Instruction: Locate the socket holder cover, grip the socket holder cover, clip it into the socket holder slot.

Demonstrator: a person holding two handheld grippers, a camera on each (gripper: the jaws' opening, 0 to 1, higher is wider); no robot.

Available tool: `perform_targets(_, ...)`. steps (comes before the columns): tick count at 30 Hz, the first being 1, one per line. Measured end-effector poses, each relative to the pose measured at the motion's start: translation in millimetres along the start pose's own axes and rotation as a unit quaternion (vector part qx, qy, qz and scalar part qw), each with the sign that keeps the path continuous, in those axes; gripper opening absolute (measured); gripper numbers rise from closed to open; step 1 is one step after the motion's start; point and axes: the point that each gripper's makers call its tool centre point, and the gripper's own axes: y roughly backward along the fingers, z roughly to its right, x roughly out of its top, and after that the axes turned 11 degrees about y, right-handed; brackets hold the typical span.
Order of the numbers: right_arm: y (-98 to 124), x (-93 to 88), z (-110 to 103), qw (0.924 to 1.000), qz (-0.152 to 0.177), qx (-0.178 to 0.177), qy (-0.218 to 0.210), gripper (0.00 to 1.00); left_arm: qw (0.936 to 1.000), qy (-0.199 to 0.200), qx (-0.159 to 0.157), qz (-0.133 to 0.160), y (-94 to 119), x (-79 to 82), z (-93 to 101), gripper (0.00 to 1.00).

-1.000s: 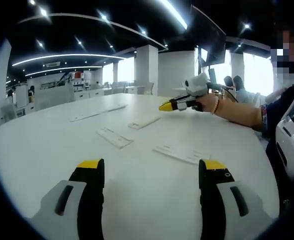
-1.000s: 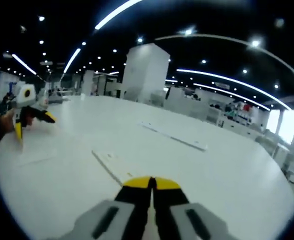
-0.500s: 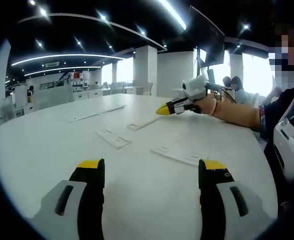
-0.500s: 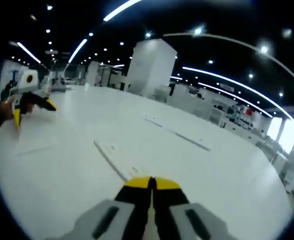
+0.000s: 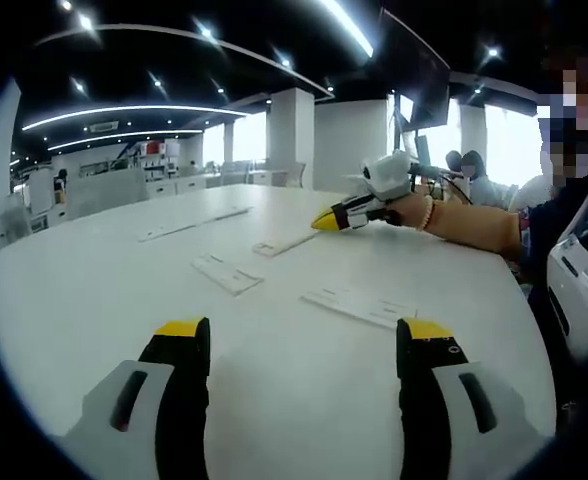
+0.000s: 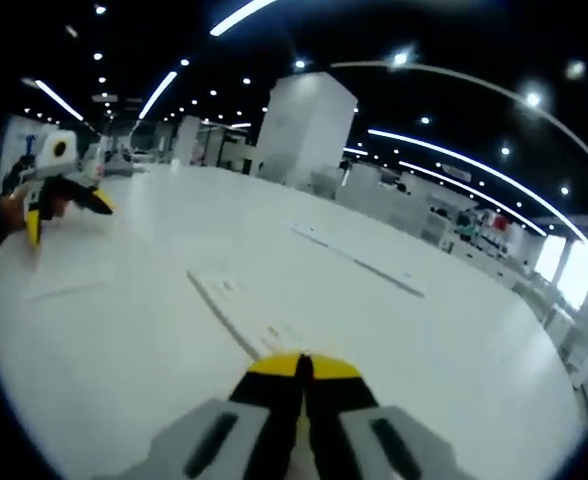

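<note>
Table (image 5: pixel 94 290): white, broad, carrying several flat white strips well apart.
Socket holder cover (image 5: pixel 230 275): probably the short strip lying flat ahead of left gripper (image 5: pixel 299 345), untouched.
Left gripper: jaws spread wide, empty.
Right gripper (image 6: pixel 300 368): tips pressed together, holding nothing; long strip (image 6: pixel 236 315) just ahead.
Change: right gripper slightly nearer the strips.
</note>
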Motion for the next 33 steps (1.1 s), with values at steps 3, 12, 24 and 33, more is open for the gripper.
perform_targets(3,-0.6,-0.5,-0.9,1.0000,-0.003,-0.001,0.002,0.04,1.0000,0.000,0.000,-0.001,0.1,-0.5,0.2,0.75)
perform_targets(12,-1.3,-2.0,-1.8,0.9999,-0.007,-0.002,0.011,0.04,1.0000,-0.001,0.000,0.000,1.5,0.9,0.5,0.75)
perform_targets(24,-2.0,0.1,-4.0,0.9995,-0.006,-0.008,0.030,0.04,1.0000,-0.008,0.000,-0.004,1.5,0.0,2.6,0.75)
perform_targets(33,-3.8,2.1,-4.6,0.9993,-0.003,-0.009,0.037,0.04,0.9999,-0.009,0.000,-0.005,1.5,-0.6,2.9,0.75)
